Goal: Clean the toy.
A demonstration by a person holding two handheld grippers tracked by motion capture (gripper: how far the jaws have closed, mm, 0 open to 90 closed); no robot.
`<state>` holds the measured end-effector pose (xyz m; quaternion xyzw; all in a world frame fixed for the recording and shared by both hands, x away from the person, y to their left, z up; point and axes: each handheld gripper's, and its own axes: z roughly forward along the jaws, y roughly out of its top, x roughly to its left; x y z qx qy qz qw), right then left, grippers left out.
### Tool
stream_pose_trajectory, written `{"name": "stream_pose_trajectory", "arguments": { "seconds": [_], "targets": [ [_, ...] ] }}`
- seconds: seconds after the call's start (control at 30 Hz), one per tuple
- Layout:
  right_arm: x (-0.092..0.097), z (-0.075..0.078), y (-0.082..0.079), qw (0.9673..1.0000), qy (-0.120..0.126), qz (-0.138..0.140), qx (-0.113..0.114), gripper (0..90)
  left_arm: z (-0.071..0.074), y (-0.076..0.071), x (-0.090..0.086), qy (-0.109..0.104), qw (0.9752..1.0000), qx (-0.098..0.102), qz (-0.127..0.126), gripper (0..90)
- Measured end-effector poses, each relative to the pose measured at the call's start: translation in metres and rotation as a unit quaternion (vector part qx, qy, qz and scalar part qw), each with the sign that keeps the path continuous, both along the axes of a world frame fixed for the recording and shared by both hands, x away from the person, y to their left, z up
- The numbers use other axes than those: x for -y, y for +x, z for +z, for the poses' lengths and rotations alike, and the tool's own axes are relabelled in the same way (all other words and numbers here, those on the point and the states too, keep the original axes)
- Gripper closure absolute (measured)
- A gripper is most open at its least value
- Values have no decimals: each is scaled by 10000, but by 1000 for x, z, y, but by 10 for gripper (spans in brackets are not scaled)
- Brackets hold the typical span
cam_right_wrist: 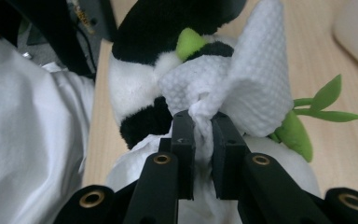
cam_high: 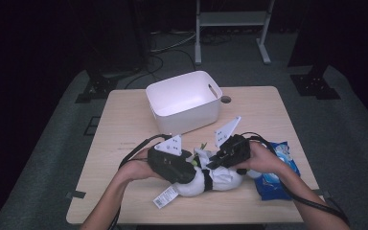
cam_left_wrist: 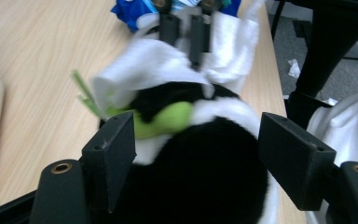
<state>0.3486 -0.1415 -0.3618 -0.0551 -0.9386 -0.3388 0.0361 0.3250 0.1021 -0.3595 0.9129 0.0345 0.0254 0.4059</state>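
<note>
A black-and-white panda plush (cam_high: 206,183) with green bamboo leaves (cam_right_wrist: 328,100) lies on the wooden table near its front edge, a paper tag (cam_high: 165,196) at its left end. A white textured wipe (cam_right_wrist: 256,88) is draped over the plush. My right gripper (cam_right_wrist: 203,119) is shut on a bunched fold of that wipe, right against the plush. My left gripper (cam_left_wrist: 196,140) stands open, its jaws either side of the plush's black body (cam_left_wrist: 205,177); the right-hand jaw stands clear of the fur. In the high view both grippers meet over the plush, left (cam_high: 189,167) and right (cam_high: 213,162).
An empty white plastic bin (cam_high: 184,100) stands at the back middle of the table (cam_high: 124,124). A blue packet of wipes (cam_high: 275,177) lies at the right, beside the right hand. A metal stand (cam_high: 230,28) is on the floor beyond the table.
</note>
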Motion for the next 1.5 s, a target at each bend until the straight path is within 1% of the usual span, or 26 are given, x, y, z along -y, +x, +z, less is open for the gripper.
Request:
{"name": "stream_pose_trajectory", "arguments": {
  "seconds": [0.07, 0.13, 0.17, 0.2, 0.27, 0.3, 0.33, 0.37, 0.4, 0.43, 0.5, 0.53, 0.6, 0.63, 0.7, 0.73, 0.77, 0.8, 0.83, 1.0, 1.13, 1.23, 1.27, 1.3, 1.43, 1.5],
  "targets": [
    [-1, 1, -3, 10000, -50, 72, 48, 801, -2, 0, 0, 69, 10000, -42, 2, 271],
    [-2, 2, -5, 9999, -78, 72, 68, 801, -4, 0, 0, 83, 9999, -101, -27, 281],
    [-3, 3, -6, 9998, -73, 152, 94, 801, -5, -1, 0, 98, 9998, -152, -46, 281],
    [-4, 6, -8, 9998, -30, 175, 123, 801, -8, -2, 0, 82, 9996, -225, -116, 322],
    [-6, 9, -8, 9996, 119, 197, 134, 801, -11, -3, 0, 25, 9994, -289, -211, 367],
    [-6, 9, -8, 9996, 119, 197, 134, 801, -11, -3, 0, 25, 9994, -289, -211, 379],
    [-8, 11, -9, 9996, 155, 210, 143, 801, -13, -4, 2, 32, 9991, -342, -266, 379],
    [-13, 14, -10, 9992, 252, 256, 160, 801, -16, -5, 3, 3, 9989, -335, -328, 382],
    [-13, 14, -10, 9992, 252, 256, 160, 801, -16, -5, 3, 3, 9989, -335, -328, 384],
    [-18, 15, -10, 9990, 288, 320, 147, 801, -18, -6, 4, 35, 9988, -287, -387, 387],
    [-20, 15, -11, 9990, 262, 333, 143, 801, -19, -7, 3, 46, 9990, -238, -367, 394],
    [-20, 13, -10, 9989, 235, 364, 173, 801, -20, -7, 3, 93, 9993, -124, -350, 393],
    [-17, 12, -9, 9992, 195, 316, 161, 801, -20, -8, 4, 160, 9995, -27, -288, 393],
    [-16, 12, -9, 9994, 150, 277, 143, 801, -21, -8, 4, 180, 9994, 22, -287, 393],
    [-11, 9, -9, 9995, -97, 203, 207, 801, -21, -7, 5, 278, 9992, 149, -230, 395],
    [-9, 6, -8, 9993, -209, 166, 248, 801, -21, -7, 5, 278, 9992, 149, -230, 399],
    [-9, 6, -8, 9993, -209, 166, 248, 801, -21, -6, 5, 263, 9993, 187, -195, 399],
    [-4, 2, -8, 9993, -276, 101, 219, 800, -21, -5, 7, 318, 9990, 263, -194, 401],
    [-2, 1, -7, 9995, -240, 89, 183, 800, -21, -5, 8, 333, 9988, 288, -207, 400],
    [9, 4, -9, 9995, -196, 18, 237, 800, -22, -4, 8, 326, 9989, 253, -199, 400],
    [17, 7, -11, 9996, -160, -40, 221, 800, -22, -5, 8, 303, 9990, 250, -189, 401],
    [22, 6, -12, 9996, -168, -103, 199, 800, -22, -5, 8, 313, 9987, 371, -157, 394],
    [22, 6, -12, 9996, -168, -103, 199, 800, -22, -5, 8, 313, 9987, 371, -157, 393],
    [22, 4, -12, 9995, -197, -128, 214, 801, -21, -3, 9, 334, 9983, 450, -130, 393],
    [22, 1, -10, 9995, -173, -174, 173, 802, -21, 0, 8, 363, 9981, 495, -63, 390],
    [22, 0, -10, 9996, -146, -198, 137, 804, -21, 2, 8, 377, 9976, 575, 0, 390]
  ]
}}
